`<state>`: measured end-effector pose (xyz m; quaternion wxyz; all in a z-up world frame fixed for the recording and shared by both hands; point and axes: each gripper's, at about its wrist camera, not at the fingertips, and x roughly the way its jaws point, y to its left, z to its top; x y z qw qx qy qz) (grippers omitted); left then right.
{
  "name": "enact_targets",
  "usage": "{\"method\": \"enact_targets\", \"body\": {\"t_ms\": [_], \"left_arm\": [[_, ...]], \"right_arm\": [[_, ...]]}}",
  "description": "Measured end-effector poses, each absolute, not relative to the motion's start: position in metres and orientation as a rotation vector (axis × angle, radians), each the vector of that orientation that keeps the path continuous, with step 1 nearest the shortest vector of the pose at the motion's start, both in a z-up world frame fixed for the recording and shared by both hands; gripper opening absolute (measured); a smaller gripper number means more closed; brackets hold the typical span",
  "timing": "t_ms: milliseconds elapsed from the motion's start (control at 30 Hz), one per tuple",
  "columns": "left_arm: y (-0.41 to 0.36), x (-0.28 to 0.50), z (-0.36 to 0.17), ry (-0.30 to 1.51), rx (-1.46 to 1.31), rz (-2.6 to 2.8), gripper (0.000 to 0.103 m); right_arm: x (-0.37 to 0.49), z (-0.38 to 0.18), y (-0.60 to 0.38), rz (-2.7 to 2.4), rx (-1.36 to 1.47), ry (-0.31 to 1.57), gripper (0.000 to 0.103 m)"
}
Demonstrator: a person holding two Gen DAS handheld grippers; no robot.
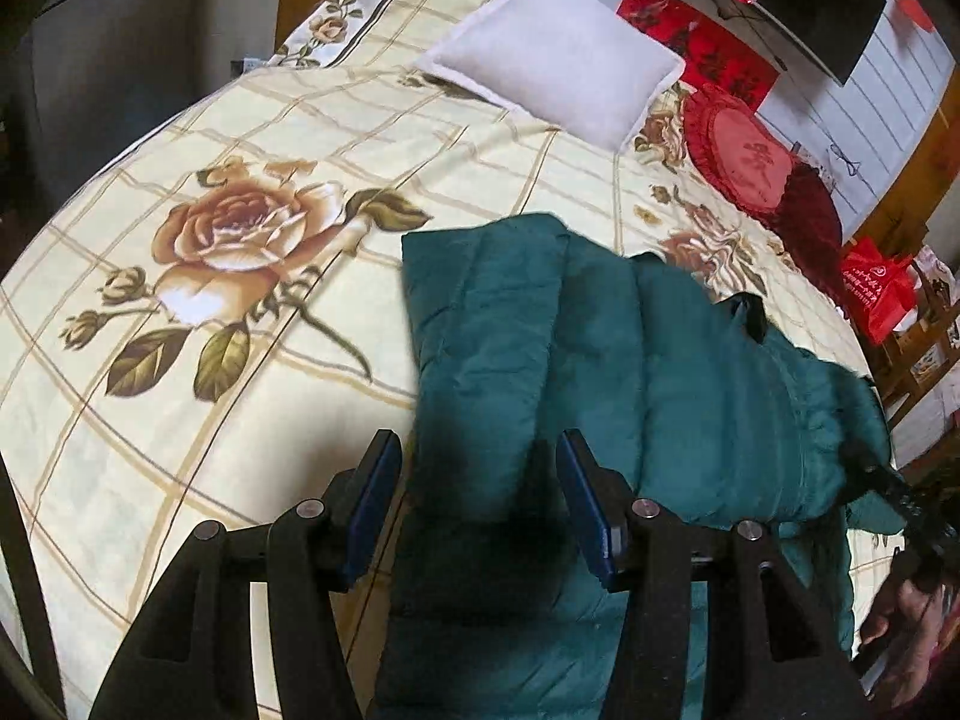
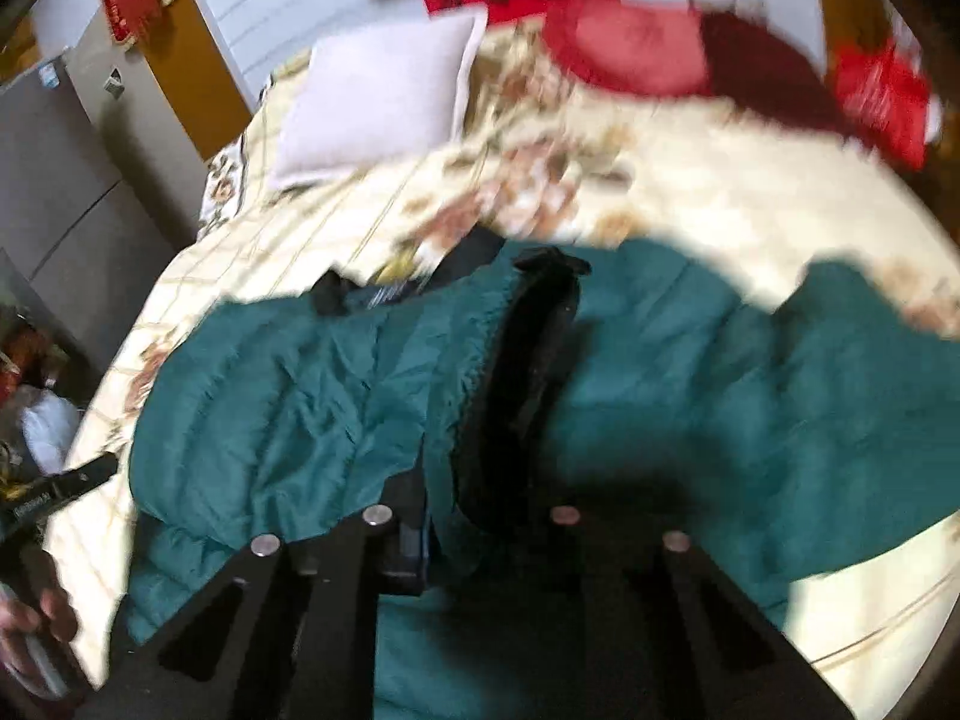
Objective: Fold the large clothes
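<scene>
A teal padded jacket point(image 1: 690, 360) lies spread on a floral bedspread point(image 1: 240, 360). In the left wrist view a thick fold of it runs up between the blue pads point(image 1: 585, 510) of my left gripper point(image 1: 480, 480), which holds that fold. The right wrist view is blurred. There the jacket point(image 2: 270, 390) shows its black-lined opening edge point(image 2: 528, 360), and that edge runs down into my right gripper point(image 2: 474, 540), which is shut on it. Fabric hides most of the right gripper's fingers.
A white pillow point(image 1: 558, 60) and a red round cushion point(image 1: 744, 162) lie at the head of the bed. A red bag point(image 1: 882, 288) stands beside the bed at right. A person's hand point(image 1: 900, 630) shows at the lower right edge.
</scene>
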<state>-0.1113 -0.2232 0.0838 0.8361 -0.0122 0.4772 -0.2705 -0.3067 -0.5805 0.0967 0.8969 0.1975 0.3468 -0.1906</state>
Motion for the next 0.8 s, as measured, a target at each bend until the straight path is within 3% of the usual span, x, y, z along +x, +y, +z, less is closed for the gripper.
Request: {"method": "enact_targets", "body": {"t_ms": [200,467,567,633,700,800], "left_arm": [[-0.246,-0.112,0.082,1.004,-0.008,-0.584,0.035],[-0.278,-0.103,0.045,1.063,0.02,-0.561,0.035],[-0.277,-0.104,0.045,1.055,0.021,-0.541,0.035],[-0.274,-0.104,0.049,1.048,0.021,-0.541,0.035],[-0.271,-0.105,0.057,1.027,0.023,-0.542,0.035],[-0.27,-0.109,0.071,0.97,0.029,-0.539,0.035]], "right_arm": [[-0.327,0.104,-0.608,-0.506,0.362,0.721,0.018],[-0.314,0.056,-0.63,-0.602,0.348,0.818,0.019],[-0.313,0.055,-0.626,-0.586,0.348,0.831,0.033],[-0.323,0.066,-0.623,-0.573,0.364,0.808,0.058],[-0.334,0.081,-0.614,-0.567,0.368,0.761,0.066],[-0.335,0.103,-0.596,-0.5,0.345,0.723,0.066]]}}
